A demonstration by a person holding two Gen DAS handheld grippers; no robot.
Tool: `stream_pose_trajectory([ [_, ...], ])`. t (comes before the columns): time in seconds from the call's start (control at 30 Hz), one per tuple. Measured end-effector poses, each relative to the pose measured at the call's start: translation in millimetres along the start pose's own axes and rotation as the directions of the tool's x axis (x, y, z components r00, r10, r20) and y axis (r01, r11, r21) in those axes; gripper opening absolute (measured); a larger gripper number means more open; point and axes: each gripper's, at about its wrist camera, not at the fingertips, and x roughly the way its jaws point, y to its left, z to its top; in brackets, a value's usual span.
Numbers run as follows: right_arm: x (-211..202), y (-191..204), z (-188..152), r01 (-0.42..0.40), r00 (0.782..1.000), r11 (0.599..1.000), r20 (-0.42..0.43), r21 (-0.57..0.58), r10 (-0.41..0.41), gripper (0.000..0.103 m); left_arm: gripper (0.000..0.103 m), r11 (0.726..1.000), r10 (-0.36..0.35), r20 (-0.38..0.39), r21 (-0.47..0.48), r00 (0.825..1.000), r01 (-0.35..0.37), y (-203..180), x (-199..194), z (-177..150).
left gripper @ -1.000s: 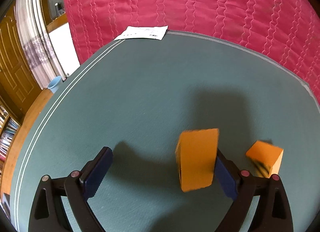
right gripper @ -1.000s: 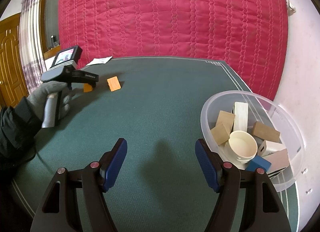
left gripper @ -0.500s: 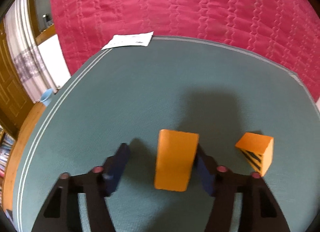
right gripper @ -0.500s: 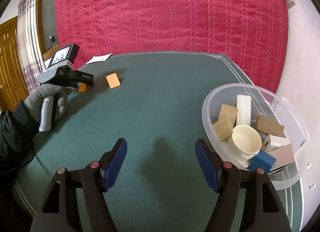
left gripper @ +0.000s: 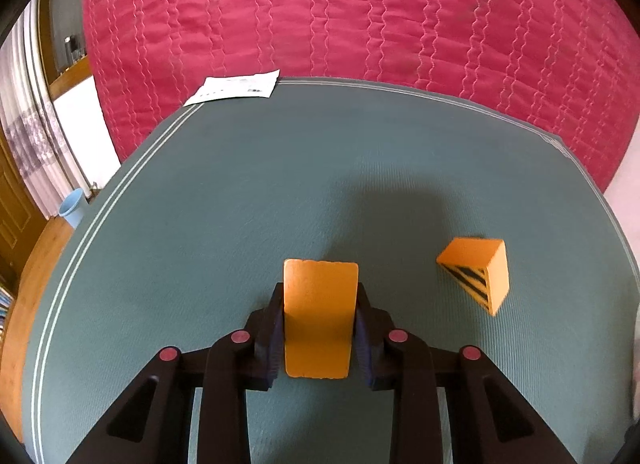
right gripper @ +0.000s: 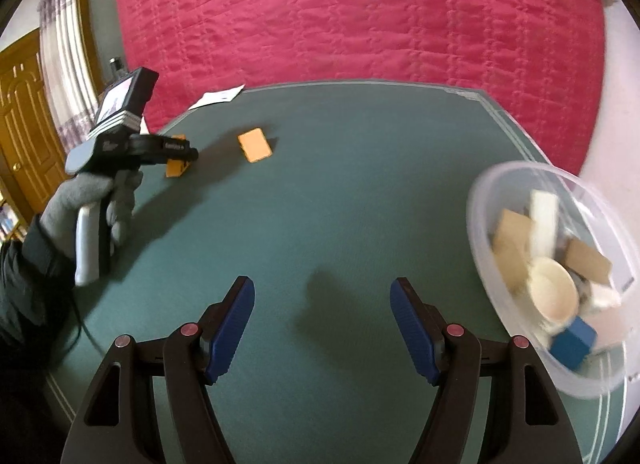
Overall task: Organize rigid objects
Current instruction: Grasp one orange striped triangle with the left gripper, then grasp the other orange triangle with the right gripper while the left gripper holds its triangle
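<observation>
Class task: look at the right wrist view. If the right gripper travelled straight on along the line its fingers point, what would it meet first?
Probably only the green mat. The right gripper stands open and empty, tilted down at bare mat. The clear bowl lies off to its right and the orange block far off to the left, though fisheye depth is uncertain.

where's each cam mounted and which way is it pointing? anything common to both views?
Left wrist: rides the left claw, angled down at the green mat; its fingers clamp an orange block.
Right wrist: rides the open right claw, facing across the mat to the clear bowl; gloved hand shows.
Shared: striped orange block, paper sheet.
</observation>
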Motion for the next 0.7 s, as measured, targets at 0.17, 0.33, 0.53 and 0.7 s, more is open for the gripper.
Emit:
stream_pose_trajectory([
  [0.17,34,8,29,-0.043,0.998,0.999,-0.048,0.018,0.044,0.071,0.031,1.0,-0.004,0.023,0.01,1.0,0.004,5,-19,-10],
  [0.33,79,23,60,-0.056,0.995,0.998,-0.082,0.038,0.059,0.071,0.032,0.999,-0.026,0.063,0.027,0.998,0.024,8,-37,-21],
  [0.53,123,50,93,-0.055,0.995,0.998,-0.084,-0.006,0.054,0.072,0.032,0.998,-0.046,0.073,0.036,0.996,0.043,16,-48,-30],
  [0.7,160,67,114,-0.042,0.993,0.998,-0.113,-0.042,0.037,0.072,0.032,0.998,-0.057,0.061,0.025,0.996,0.056,24,-50,-34],
])
